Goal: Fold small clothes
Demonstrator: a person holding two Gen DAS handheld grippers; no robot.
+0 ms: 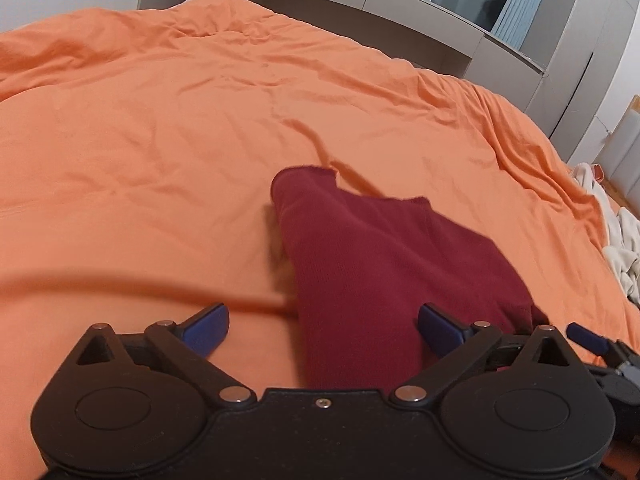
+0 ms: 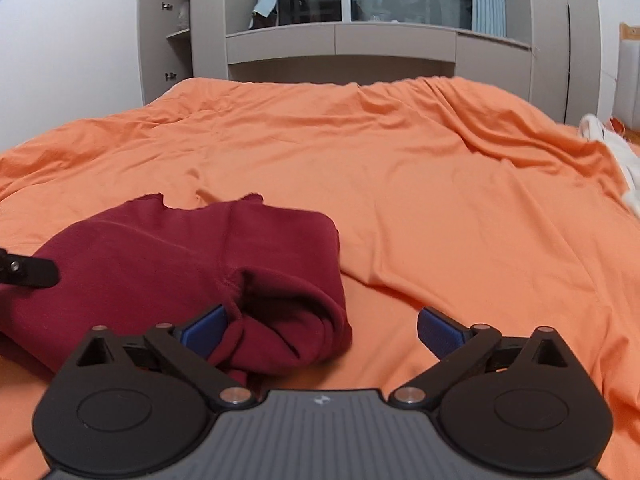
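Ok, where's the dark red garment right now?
The dark red garment lies on the orange bedcover, low and left in the right wrist view, low and centre-right in the left wrist view.

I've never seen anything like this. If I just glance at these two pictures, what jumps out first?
The big orange bedcover fills nearly everything, with a dark red garment lying bunched on it near the cameras. At the bottom of each picture a black hand-held gripper spreads two blue-tipped fingers wide open: the left gripper over the garment's near edge, the right gripper at its rolled corner, neither pinching it. Behind the bed stands a grey wardrobe.
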